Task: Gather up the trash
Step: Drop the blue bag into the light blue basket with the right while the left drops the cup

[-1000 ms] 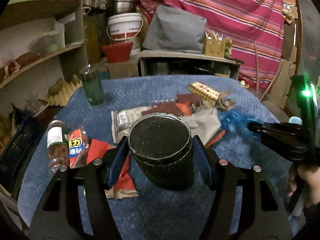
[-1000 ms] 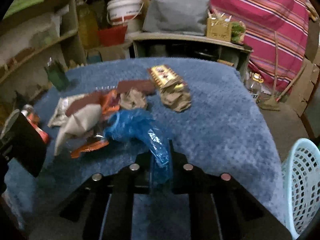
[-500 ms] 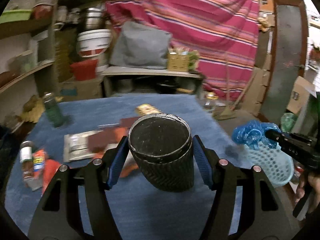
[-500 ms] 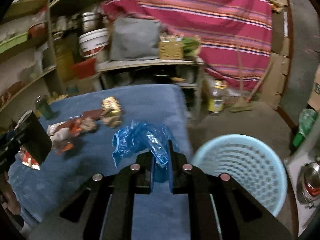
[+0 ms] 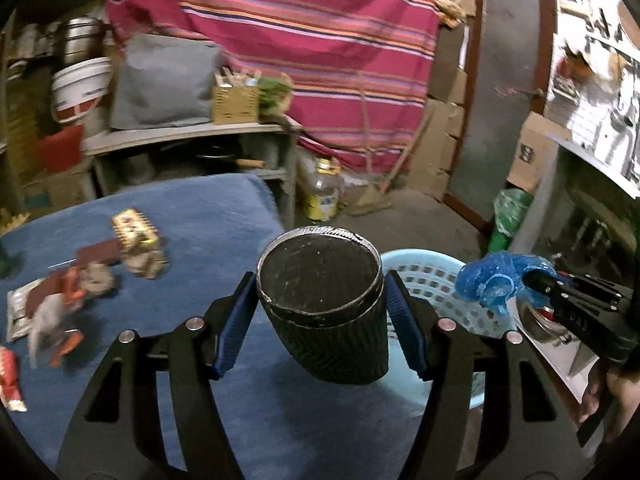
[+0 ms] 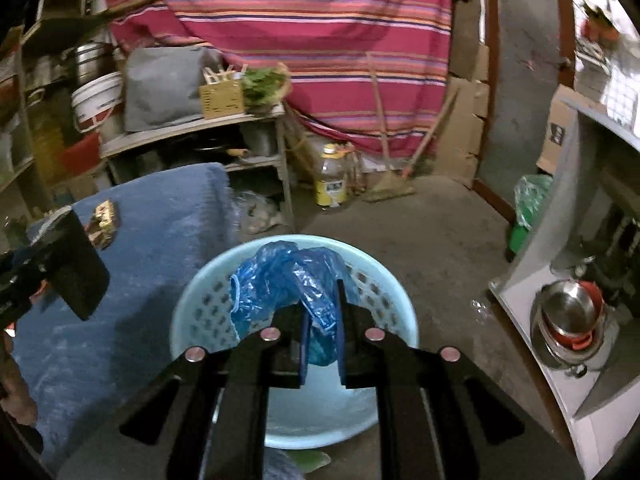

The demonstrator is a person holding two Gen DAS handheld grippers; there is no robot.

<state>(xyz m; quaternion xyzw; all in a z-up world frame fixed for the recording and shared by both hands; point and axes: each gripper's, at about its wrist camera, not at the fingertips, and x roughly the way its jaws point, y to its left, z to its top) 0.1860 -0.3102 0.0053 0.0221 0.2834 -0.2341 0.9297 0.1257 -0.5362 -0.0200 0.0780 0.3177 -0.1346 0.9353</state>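
Both loads have been carried from the bench (image 5: 168,216) to the basket (image 6: 384,280): cup (image 5: 320,304) pinched in left jaws, blue bag (image 6: 288,280) in right.

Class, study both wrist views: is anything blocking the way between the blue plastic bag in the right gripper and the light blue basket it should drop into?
Nothing visible does. The right gripper holds the blue plastic bag above the open mouth of the light blue basket, with only air between them.
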